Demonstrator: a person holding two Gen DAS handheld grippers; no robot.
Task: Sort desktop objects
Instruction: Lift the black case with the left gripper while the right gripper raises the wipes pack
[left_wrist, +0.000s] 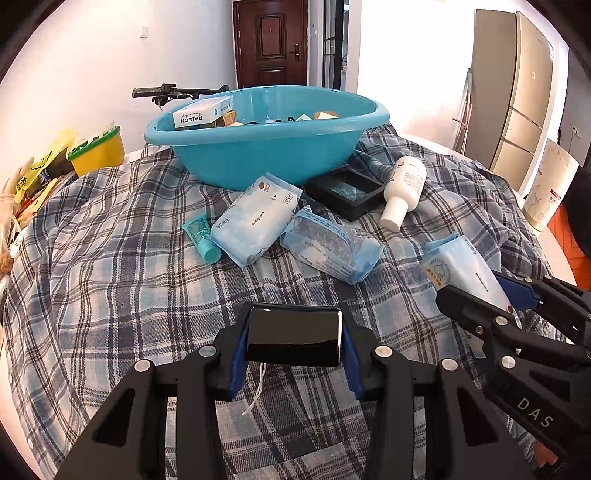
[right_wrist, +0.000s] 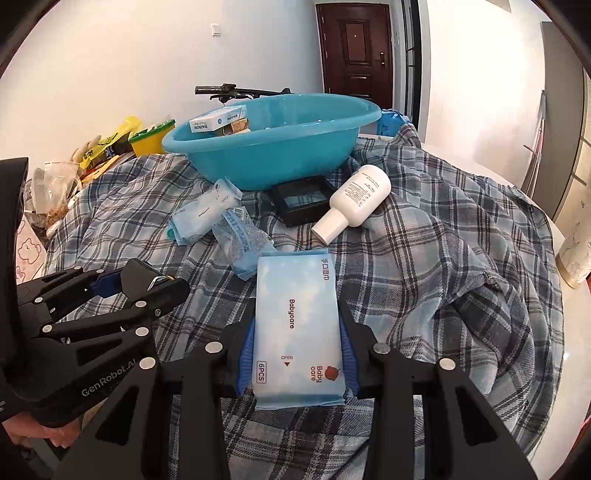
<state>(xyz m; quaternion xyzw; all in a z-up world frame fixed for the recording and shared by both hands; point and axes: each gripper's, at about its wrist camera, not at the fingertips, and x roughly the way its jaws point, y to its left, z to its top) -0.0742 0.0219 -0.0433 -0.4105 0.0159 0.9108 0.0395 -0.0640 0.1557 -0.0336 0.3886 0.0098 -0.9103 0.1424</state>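
Observation:
My left gripper (left_wrist: 293, 338) is shut on a glossy black box (left_wrist: 293, 334) and holds it above the plaid cloth. My right gripper (right_wrist: 297, 341) is shut on a light blue Babycare wipes pack (right_wrist: 297, 325); that pack also shows in the left wrist view (left_wrist: 461, 267). A blue basin (left_wrist: 266, 147) stands at the back with a RAISON box (left_wrist: 201, 112) and other items inside. In front of it lie two more wipes packs (left_wrist: 255, 218) (left_wrist: 330, 245), a teal tube (left_wrist: 201, 238), a white bottle (left_wrist: 404, 188) and a black tray (left_wrist: 349, 190).
A yellow tub (left_wrist: 98, 149) and bags (left_wrist: 40, 173) sit at the table's left edge. The plaid cloth (left_wrist: 110, 277) is bunched in folds at the right (right_wrist: 480, 295). A handlebar (left_wrist: 162, 92), a door and a fridge (left_wrist: 517, 92) stand behind.

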